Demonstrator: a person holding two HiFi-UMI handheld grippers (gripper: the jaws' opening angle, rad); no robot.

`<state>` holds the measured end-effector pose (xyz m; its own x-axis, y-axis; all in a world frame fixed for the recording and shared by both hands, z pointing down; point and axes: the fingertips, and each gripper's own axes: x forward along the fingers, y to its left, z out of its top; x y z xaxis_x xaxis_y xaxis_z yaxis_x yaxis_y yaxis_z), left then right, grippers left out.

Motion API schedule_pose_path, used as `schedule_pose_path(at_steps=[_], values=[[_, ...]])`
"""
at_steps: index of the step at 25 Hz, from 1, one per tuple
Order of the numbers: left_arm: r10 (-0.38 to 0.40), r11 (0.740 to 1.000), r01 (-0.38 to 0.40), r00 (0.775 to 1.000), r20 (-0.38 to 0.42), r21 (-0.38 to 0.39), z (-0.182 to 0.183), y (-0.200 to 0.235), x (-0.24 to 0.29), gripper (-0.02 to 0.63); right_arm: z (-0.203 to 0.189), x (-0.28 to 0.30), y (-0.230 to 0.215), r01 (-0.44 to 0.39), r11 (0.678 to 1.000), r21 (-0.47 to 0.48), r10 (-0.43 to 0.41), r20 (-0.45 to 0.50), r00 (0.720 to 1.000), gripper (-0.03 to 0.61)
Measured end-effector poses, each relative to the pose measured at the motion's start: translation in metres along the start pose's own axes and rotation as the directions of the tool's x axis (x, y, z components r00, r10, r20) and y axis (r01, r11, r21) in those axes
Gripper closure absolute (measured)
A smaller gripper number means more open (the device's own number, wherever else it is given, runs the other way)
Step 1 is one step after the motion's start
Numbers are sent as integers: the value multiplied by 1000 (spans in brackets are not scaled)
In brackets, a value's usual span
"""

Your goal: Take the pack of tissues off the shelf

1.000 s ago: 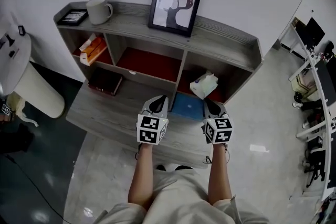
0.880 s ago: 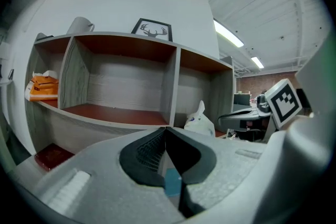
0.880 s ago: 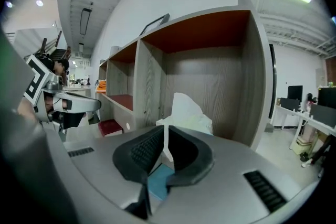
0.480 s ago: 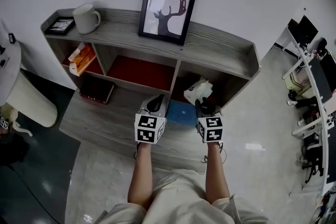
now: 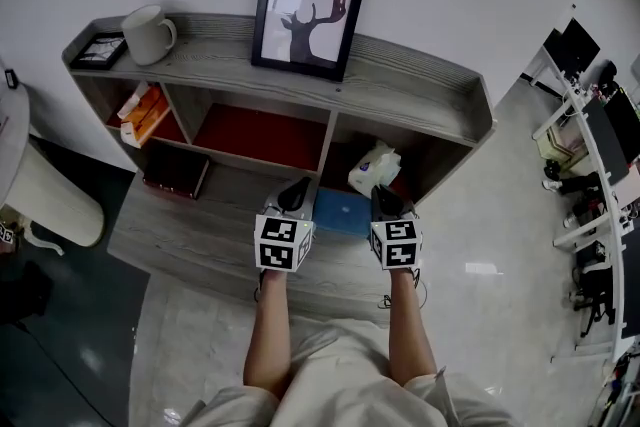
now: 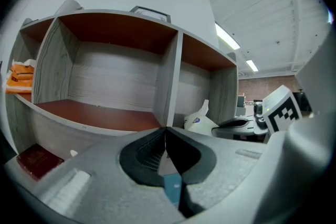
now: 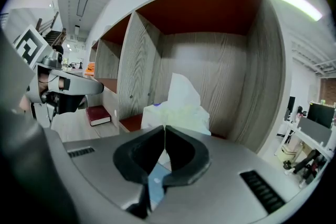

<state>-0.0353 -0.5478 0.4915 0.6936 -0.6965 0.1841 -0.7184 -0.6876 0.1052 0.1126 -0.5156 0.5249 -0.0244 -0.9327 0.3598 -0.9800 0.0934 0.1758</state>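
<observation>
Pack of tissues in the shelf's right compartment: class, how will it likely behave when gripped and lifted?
The pack of tissues looks soft-wrapped and bulging, so it would probably dent under jaws. A loose tissue sticks up, likely floppy and tearable. Being paper, it is probably light for its size.

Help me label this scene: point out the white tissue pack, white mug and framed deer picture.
White soft tissue pack [image 5: 376, 169]: head view, crumpled top.
White ceramic mug [image 5: 146, 34]: head view, side wall.
Black-framed deer picture [image 5: 306, 13]: head view, deer print.
</observation>
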Motion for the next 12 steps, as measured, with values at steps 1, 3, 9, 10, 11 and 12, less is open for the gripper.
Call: schedule_pose_path(at_steps=[1,3,9,10,11,12], values=[[-1,1000,1,1000,-1,-1,-1,0,0,603,1,-1,0,-1,1000,-1,1,3,1000,561],[-3,1000,3,1000,-6,1,-3,-2,0,603,3,-3,0,4,1000,-8,-4,12,1000,561],[6,1000,-5,1000,-20,7,-6,-1,-5,604,11,-8,0,20,999,-26,-19,49,999,561],[8,1000,-8,1000,-21,8,-7,0,-7,604,13,-10,-1,24,999,-27,-23,57,998,561],[12,1000,-11,1000,-23,10,-8,0,-9,604,15,-11,-1,27,999,-28,-25,66,998,561],[15,1000,-15,1000,-24,10,-8,2,-10,604,18,-13,-1,28,999,-29,-26,75,997,561]])
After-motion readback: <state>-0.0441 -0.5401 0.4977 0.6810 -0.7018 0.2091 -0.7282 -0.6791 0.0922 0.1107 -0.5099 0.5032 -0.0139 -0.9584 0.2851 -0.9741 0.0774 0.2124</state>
